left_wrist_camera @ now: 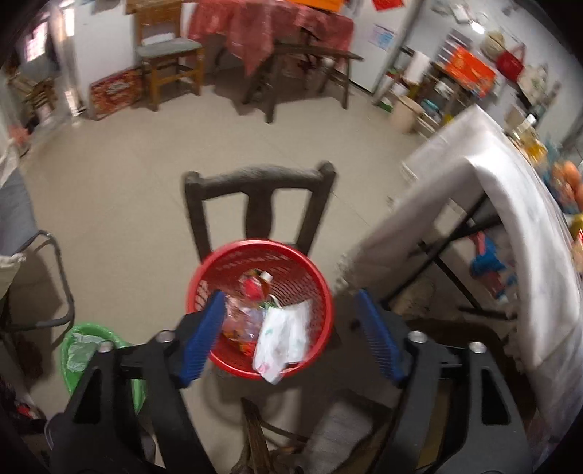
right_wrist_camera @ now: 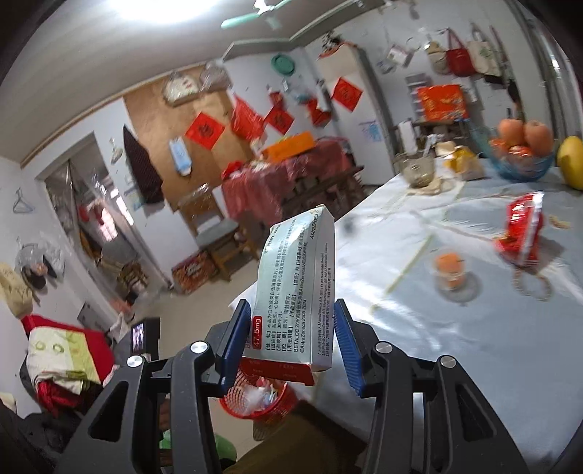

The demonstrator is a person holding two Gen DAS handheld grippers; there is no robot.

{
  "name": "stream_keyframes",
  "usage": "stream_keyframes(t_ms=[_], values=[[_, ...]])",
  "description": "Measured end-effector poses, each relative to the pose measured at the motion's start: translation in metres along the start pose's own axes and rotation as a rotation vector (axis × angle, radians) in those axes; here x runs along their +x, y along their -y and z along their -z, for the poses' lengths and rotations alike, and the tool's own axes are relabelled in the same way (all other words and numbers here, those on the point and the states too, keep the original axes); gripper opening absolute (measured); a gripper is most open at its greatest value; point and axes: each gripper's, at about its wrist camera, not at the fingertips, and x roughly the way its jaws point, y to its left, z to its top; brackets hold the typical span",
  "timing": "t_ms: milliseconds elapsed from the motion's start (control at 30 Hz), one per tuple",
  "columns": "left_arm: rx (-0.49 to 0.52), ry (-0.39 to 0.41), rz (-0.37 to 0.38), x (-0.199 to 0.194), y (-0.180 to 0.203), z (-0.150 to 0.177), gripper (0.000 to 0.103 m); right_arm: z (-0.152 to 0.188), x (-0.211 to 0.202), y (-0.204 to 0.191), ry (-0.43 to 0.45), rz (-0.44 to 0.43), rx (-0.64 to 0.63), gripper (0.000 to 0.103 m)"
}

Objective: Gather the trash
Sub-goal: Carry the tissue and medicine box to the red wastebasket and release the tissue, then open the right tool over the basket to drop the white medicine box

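Right wrist view: medicine box (right_wrist_camera: 297,291) is being pinched by right gripper (right_wrist_camera: 291,342), above red basket (right_wrist_camera: 255,404).
Left gripper (left_wrist_camera: 288,335): is being held open, empty.
Risk: box possibly being released off-rim.

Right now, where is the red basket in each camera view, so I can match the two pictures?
Left wrist: red basket sits low and central, between the open left gripper fingers, trash inside.
Right wrist: it shows at bottom centre, below the medicine box the right gripper holds.
Shared landmark: the red-clothed table at the far wall.
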Motion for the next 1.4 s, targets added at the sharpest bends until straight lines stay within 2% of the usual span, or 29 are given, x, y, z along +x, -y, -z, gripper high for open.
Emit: stream_keyframes(t_ms=[133,267,433,533,567,600,633,700,767,833,1067,1267,1400], values=[[-0.101,0.049,-0.096,-0.004,-0.026,-0.003,0.09,0.006,0.039,-0.035,-0.094,-0.046,-0.055,0.047],[-0.214,0.091,-0.199,-0.011,-0.053,-0.007,0.093,0.021,0.082,-0.076,-0.195,-0.106,-0.114,0.047],[-0.367,0.149,-0.262,-0.025,-0.087,-0.009,0.094,0.045,0.139,-0.121,-0.326,-0.163,-0.192,0.047],[-0.411,0.187,-0.299,-0.032,-0.097,-0.008,0.094,0.057,0.18,-0.149,-0.392,-0.189,-0.245,0.048],[-0.415,0.195,-0.309,-0.034,-0.098,-0.008,0.094,0.06,0.194,-0.156,-0.41,-0.199,-0.254,0.05],[-0.414,0.198,-0.313,-0.034,-0.099,-0.008,0.094,0.061,0.207,-0.161,-0.424,-0.206,-0.266,0.066],[-0.408,0.203,-0.318,-0.034,-0.098,-0.008,0.094,0.063,0.218,-0.166,-0.43,-0.195,-0.274,0.073],[-0.391,0.207,-0.326,-0.034,-0.096,-0.009,0.094,0.063,0.229,-0.172,-0.419,-0.179,-0.269,0.075],[-0.363,0.211,-0.34,-0.035,-0.091,-0.01,0.094,0.062,0.226,-0.175,-0.409,-0.197,-0.265,0.075],[-0.344,0.214,-0.341,-0.035,-0.087,-0.01,0.095,0.059,0.216,-0.173,-0.376,-0.175,-0.275,0.076],[-0.313,0.219,-0.338,-0.033,-0.078,-0.01,0.096,0.041,0.183,-0.124,-0.314,-0.14,-0.165,0.078],[-0.271,0.237,-0.348,-0.037,-0.066,-0.007,0.096,0.034,0.147,-0.099,-0.246,-0.082,-0.136,0.081],[-0.252,0.238,-0.315,-0.043,-0.054,-0.004,0.096,0.03,0.117,-0.083,-0.196,-0.041,-0.128,0.082]])
